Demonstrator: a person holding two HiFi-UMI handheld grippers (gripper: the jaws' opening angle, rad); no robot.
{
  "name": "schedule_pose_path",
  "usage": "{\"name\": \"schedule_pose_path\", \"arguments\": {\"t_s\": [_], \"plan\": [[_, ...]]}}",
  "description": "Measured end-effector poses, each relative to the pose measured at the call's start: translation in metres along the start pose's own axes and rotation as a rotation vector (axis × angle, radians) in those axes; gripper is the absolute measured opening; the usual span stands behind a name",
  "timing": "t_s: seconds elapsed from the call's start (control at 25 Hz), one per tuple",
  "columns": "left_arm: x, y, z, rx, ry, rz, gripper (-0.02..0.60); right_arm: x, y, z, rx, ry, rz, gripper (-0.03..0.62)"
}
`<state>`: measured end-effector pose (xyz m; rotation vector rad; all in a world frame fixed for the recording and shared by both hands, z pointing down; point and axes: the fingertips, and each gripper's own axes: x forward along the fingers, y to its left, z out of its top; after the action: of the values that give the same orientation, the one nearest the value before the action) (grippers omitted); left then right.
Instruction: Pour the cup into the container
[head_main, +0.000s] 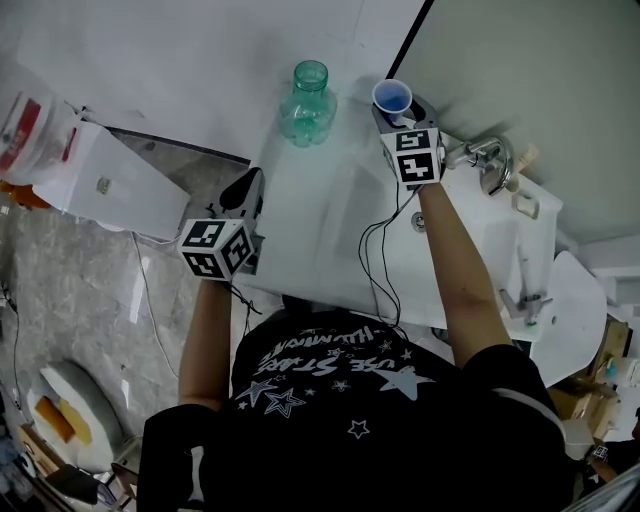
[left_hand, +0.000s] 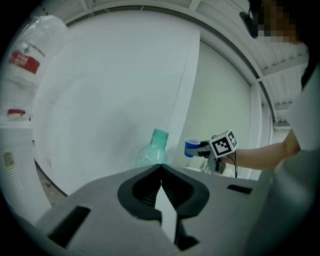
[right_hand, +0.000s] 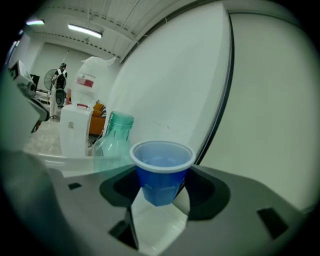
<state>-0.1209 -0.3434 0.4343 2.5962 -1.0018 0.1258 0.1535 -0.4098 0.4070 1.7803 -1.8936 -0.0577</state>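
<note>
A small blue cup (right_hand: 161, 170) with a white rim is held upright between the jaws of my right gripper (head_main: 398, 112); the same blue cup (head_main: 392, 98) hangs above the white counter's far end. To its left stands a green translucent bottle (head_main: 307, 103) with an open neck, the bottle (right_hand: 114, 142) showing just beyond the cup's left side. My left gripper (head_main: 243, 195) hovers at the counter's near left edge, its jaws closed with nothing between them. From there the bottle (left_hand: 152, 150) and the cup (left_hand: 191, 147) lie ahead.
The white counter (head_main: 310, 230) runs away from me. A chrome tap (head_main: 488, 158) and a sink edge lie to the right. A white water dispenser (head_main: 90, 170) with a large bottle on top stands at the left, over a grey floor.
</note>
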Motion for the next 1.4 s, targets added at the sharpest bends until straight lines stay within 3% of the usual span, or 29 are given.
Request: {"name": "schedule_pose_path", "arguments": {"t_s": [0.2, 0.64, 1.4], "plan": [[0.012, -0.007, -0.012, 0.035, 0.051, -0.030, 0.011, 0.000, 0.005, -0.044, 0.084, 0.029, -0.017, 0.270], [0.040, -0.001, -0.042, -0.008, 0.142, -0.062, 0.011, 0.023, -0.002, -0.122, 0.254, 0.101, -0.076, 0.270], [0.057, 0.000, -0.063, -0.031, 0.200, -0.052, 0.011, 0.039, -0.004, -0.167, 0.349, 0.129, -0.088, 0.278]]}}
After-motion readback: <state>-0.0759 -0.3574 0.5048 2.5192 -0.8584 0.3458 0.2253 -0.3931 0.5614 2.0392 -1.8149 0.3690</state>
